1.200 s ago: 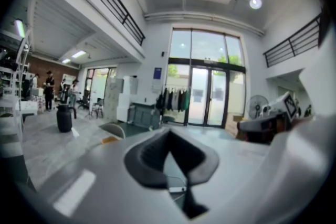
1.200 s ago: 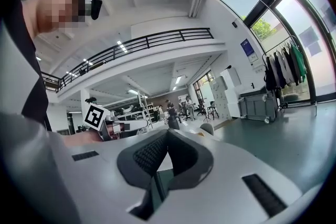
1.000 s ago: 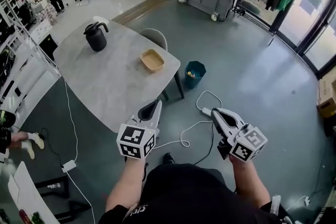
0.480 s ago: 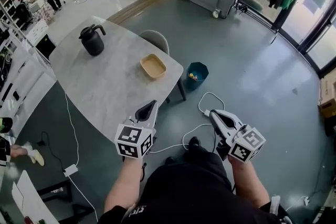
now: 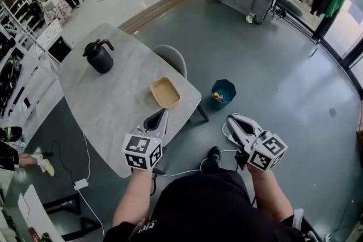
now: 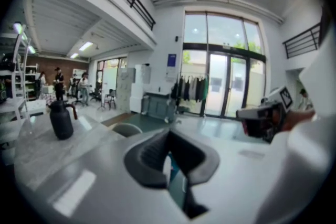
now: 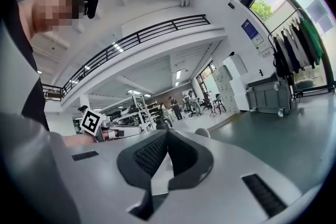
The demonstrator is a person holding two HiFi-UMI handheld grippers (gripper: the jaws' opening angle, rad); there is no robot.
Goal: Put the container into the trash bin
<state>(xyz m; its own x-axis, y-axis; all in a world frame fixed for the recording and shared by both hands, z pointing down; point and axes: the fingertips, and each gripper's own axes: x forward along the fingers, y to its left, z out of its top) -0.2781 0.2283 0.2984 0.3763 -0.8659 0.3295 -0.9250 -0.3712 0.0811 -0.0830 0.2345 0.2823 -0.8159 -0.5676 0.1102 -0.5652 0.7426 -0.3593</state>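
A shallow tan container [image 5: 165, 92] lies near the right edge of the grey marble table [image 5: 113, 105]. On the floor just right of the table stands the teal trash bin [image 5: 223, 93], with some small items inside. My left gripper [image 5: 159, 118] is shut and empty, its tip over the table's near edge, a short way in front of the container. My right gripper [image 5: 232, 120] hangs over the floor in front of the bin, jaws together and holding nothing. The left gripper [image 6: 169, 136] and the right gripper [image 7: 168, 136] each show closed pads in their own views.
A black kettle [image 5: 98, 56] stands at the table's far left, also in the left gripper view as the kettle [image 6: 61, 119]. A grey chair [image 5: 171, 59] is tucked behind the table. A white cable [image 5: 187, 170] runs across the floor by my shoe [image 5: 214, 153]. People stand far off.
I have walked toward the table; both grippers moved forward with me. The left tip now reaches the table's near edge, and the right one is closer to the bin. Jaws stayed shut.
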